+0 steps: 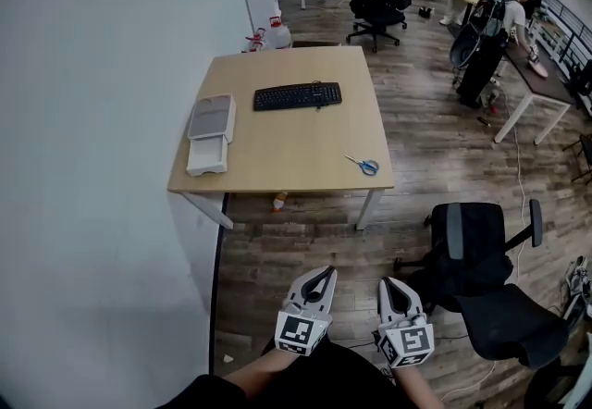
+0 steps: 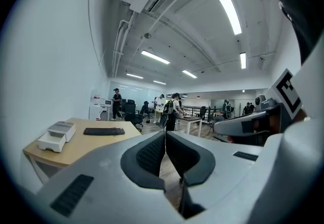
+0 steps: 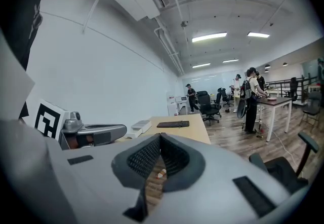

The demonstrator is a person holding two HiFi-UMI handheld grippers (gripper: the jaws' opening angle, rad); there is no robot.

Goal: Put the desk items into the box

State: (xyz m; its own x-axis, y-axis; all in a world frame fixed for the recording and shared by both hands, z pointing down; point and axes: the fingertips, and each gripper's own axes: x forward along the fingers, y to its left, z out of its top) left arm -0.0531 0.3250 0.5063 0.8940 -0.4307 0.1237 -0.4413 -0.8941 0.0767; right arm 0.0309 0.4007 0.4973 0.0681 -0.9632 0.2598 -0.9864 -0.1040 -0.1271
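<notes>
A wooden desk (image 1: pixel 305 143) stands ahead of me. On it lie a black keyboard (image 1: pixel 297 96), blue-handled scissors (image 1: pixel 365 165) near the front right corner, and a white box with a grey lid (image 1: pixel 210 131) at the left edge. My left gripper (image 1: pixel 323 275) and right gripper (image 1: pixel 388 287) hang side by side over the floor, well short of the desk, both shut and empty. The left gripper view shows the keyboard (image 2: pixel 104 131) and box (image 2: pixel 57 135) beyond the closed left gripper (image 2: pixel 165 135). The right gripper view shows the same keyboard (image 3: pixel 173 124) and box (image 3: pixel 139 126) beyond the right gripper (image 3: pixel 160 138).
A small orange and white object (image 1: pixel 278 203) lies on the wooden floor under the desk's front edge. A black office chair (image 1: pixel 481 278) stands to my right. A white wall (image 1: pixel 92 167) runs along the left. Farther back are people, more chairs and desks (image 1: pixel 532 74).
</notes>
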